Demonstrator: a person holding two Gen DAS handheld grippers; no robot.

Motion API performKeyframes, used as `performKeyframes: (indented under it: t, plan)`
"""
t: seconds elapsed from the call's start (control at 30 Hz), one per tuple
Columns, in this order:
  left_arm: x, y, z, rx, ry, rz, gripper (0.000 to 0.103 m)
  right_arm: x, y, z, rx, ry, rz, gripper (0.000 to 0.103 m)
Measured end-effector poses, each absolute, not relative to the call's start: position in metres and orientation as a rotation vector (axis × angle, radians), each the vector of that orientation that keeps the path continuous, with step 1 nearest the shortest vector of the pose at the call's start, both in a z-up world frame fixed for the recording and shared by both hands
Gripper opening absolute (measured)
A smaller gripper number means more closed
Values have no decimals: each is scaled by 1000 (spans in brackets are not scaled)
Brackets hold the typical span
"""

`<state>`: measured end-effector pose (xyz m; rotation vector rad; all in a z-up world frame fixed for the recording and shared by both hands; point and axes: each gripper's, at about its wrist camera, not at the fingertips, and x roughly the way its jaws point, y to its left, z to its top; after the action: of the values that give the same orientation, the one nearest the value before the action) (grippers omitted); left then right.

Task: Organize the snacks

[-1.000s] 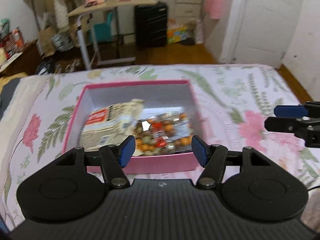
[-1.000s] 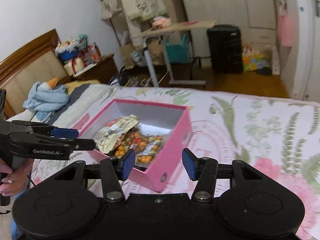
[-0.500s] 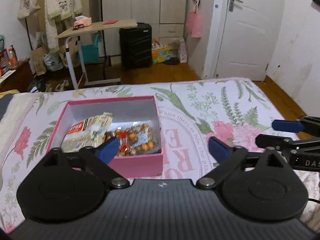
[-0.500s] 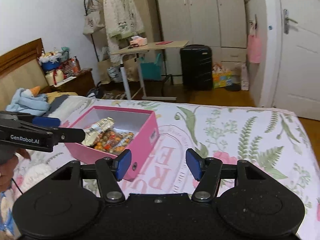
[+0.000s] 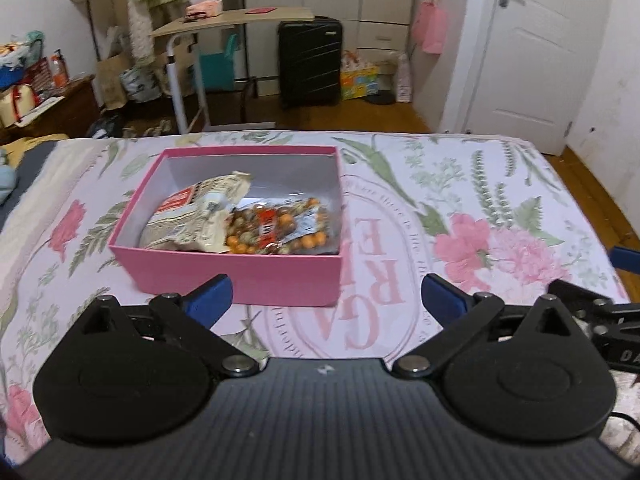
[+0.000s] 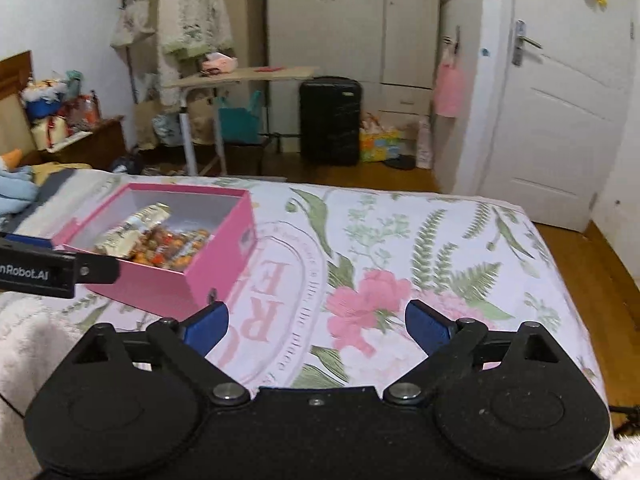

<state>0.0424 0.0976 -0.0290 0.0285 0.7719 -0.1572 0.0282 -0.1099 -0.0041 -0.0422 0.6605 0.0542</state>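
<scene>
A pink open box point(image 5: 240, 276) sits on the floral bedspread point(image 5: 500, 216). Inside lie a cream snack bag point(image 5: 196, 216) on the left and a clear bag of orange and brown snacks point(image 5: 280, 232) on the right. My left gripper point(image 5: 326, 300) is open and empty, pulled back in front of the box's near wall. My right gripper point(image 6: 316, 326) is open and empty, to the right of the box point(image 6: 168, 280), over the bedspread. The left gripper's side shows at the left edge of the right wrist view point(image 6: 52, 268).
The bed ends ahead, with wooden floor point(image 5: 360, 116) beyond. A black suitcase point(image 5: 310, 62), a small desk point(image 5: 232, 22) and a white door point(image 5: 532, 52) stand at the back. A blue cloth point(image 6: 16, 190) lies at the bed's left.
Both grippers have pulled back and up from the box, and their jaws have opened wider. The snacks stay in the box.
</scene>
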Motion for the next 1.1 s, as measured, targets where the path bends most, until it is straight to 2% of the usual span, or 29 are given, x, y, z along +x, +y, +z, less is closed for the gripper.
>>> performKeyframes:
  t: [0.2,1.1]
  plan:
    - [37,102,-28,36,763,-145,102,21,-115,-1,0,702,47,97]
    - [9,95,-32,94,659,-138,102,4,-111,1,8,605,-7,97]
